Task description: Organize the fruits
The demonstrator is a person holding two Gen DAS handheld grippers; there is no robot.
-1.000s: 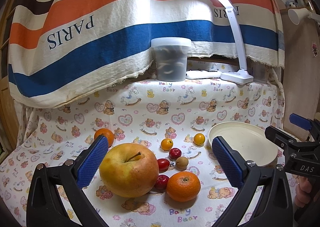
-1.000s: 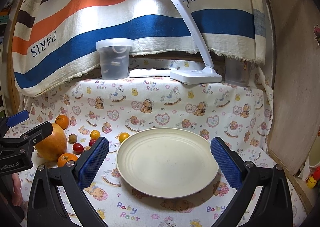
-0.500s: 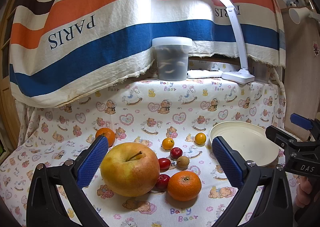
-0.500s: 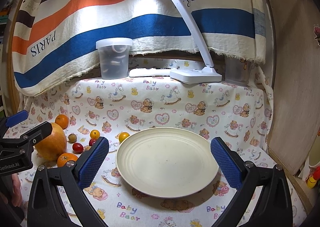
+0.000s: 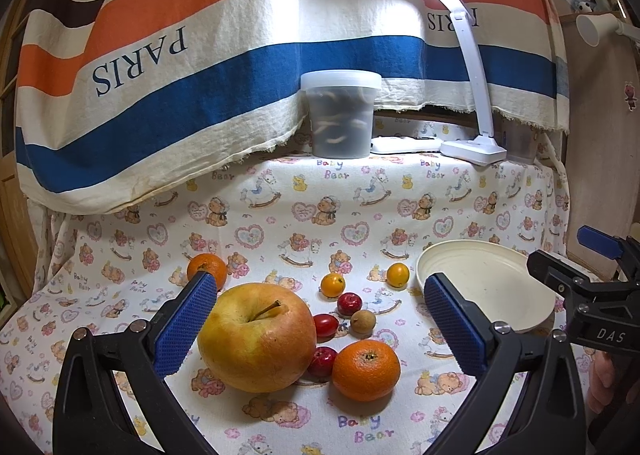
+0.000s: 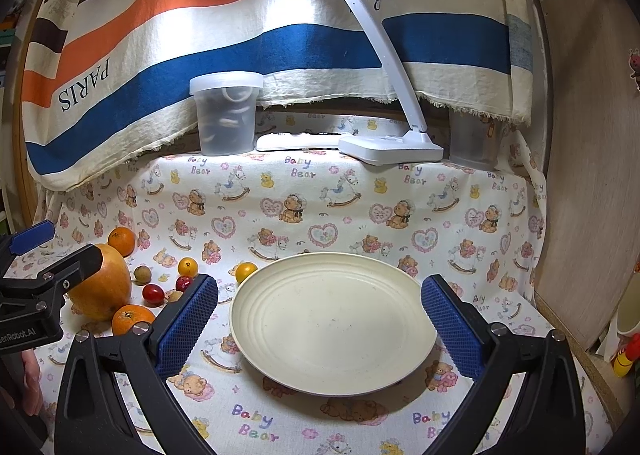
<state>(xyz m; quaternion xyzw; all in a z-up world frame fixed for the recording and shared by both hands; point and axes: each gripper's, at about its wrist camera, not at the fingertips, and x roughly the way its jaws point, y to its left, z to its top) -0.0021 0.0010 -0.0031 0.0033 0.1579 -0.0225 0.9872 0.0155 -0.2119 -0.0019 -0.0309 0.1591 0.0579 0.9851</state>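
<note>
A big yellow-red apple (image 5: pixel 256 337) lies on the bear-print cloth between the open fingers of my left gripper (image 5: pixel 320 321), untouched. Beside it lie a tangerine (image 5: pixel 366 369), a second tangerine (image 5: pixel 207 269) behind, several small red fruits (image 5: pixel 326 325), two small yellow ones (image 5: pixel 333 284) and a brown one (image 5: pixel 362 321). An empty cream plate (image 6: pixel 332 319) sits in front of my open, empty right gripper (image 6: pixel 320 323). The plate also shows in the left wrist view (image 5: pixel 484 283), and the apple in the right wrist view (image 6: pixel 102 287).
A lidded plastic tub (image 5: pixel 340 115), a white desk lamp (image 6: pixel 392 145) and a clear cup (image 6: pixel 474 143) stand on a raised ledge at the back. A striped PARIS cloth (image 5: pixel 160 55) hangs behind. A wooden board (image 6: pixel 592 175) walls the right side.
My left gripper has eased slightly forward and down toward the apple. The right gripper has barely moved. No fruit has moved.
</note>
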